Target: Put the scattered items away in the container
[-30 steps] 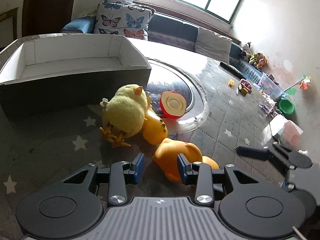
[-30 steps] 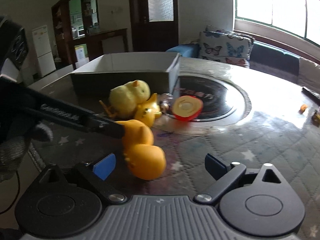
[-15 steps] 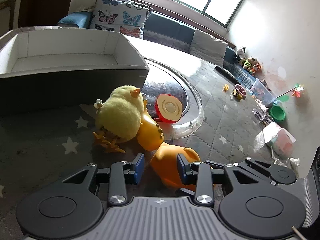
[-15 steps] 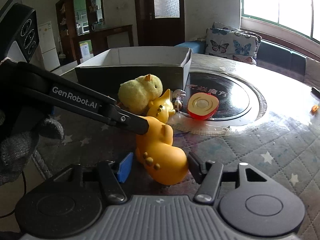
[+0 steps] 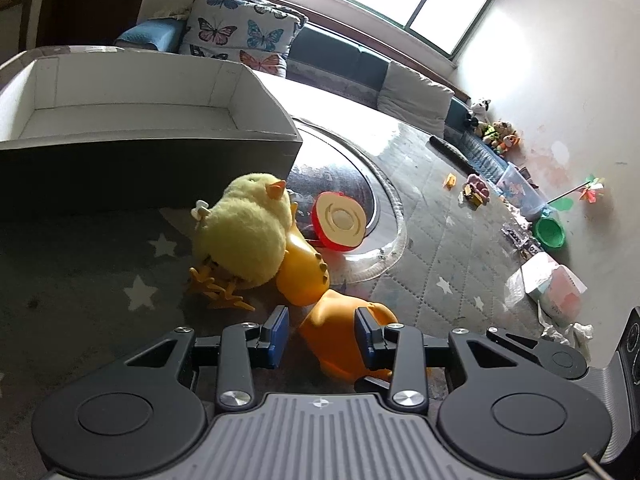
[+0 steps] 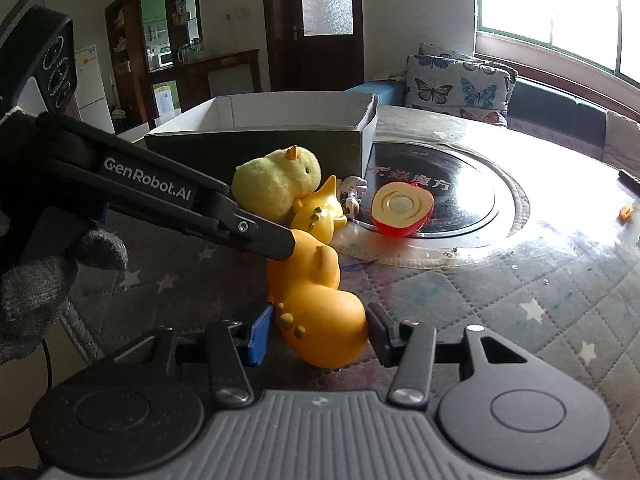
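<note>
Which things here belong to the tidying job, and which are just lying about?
Job: orange toy, between the right gripper jaws; second orange toy; yellow plush chick; red apple half; cardboard box.

Lying about: butterfly cushions; floor toys; green bowl.

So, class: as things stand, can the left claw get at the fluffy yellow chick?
Probably not straight away. The left claw, whose jaws have just been opening, has the orange toy between them, and that blocks the path forward. The chick lies just beyond it, uncovered.
</note>
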A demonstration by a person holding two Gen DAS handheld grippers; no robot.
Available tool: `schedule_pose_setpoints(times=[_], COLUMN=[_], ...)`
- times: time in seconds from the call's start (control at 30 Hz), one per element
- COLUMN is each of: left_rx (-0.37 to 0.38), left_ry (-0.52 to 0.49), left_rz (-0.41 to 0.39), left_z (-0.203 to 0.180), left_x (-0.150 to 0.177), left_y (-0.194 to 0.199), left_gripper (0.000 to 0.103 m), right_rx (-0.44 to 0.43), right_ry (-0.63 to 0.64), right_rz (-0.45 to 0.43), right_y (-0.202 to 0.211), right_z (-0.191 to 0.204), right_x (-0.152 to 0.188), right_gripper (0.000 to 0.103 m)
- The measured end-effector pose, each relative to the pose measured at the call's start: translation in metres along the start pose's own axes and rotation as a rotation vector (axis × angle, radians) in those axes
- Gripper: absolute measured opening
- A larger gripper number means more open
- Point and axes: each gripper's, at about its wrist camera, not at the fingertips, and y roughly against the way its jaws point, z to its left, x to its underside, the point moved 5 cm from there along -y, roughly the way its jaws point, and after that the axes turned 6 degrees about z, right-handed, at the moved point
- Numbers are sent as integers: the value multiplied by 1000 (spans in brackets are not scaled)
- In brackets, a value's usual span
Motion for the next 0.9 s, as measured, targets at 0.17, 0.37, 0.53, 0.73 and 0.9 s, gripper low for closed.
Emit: schedule_pose_setpoints(times=[0.17, 0.37, 0.53, 0.73, 0.9], left_rx=[3, 55, 79, 96, 92], left_ry=[-11, -16, -6, -24, -39], left_rz=[-1, 0, -18, -71, -142], left_z=[1, 0, 3, -4, -8], left_x=[-1, 0, 0, -8, -28], left_y=[-2, -6, -1, 14, 34], left_gripper=[40, 39, 29, 29, 29], right_rx=[0, 1, 8, 20, 31], right_ry=[-2, -1, -11, 1, 37], right_rz=[-1, -3, -10, -47, -96], right_y=[-2, -2, 0, 15, 27], right_z=[1, 2, 2, 3, 6], right_x=[1, 2, 3, -9, -34], right_gripper=[49, 49, 49, 49, 49])
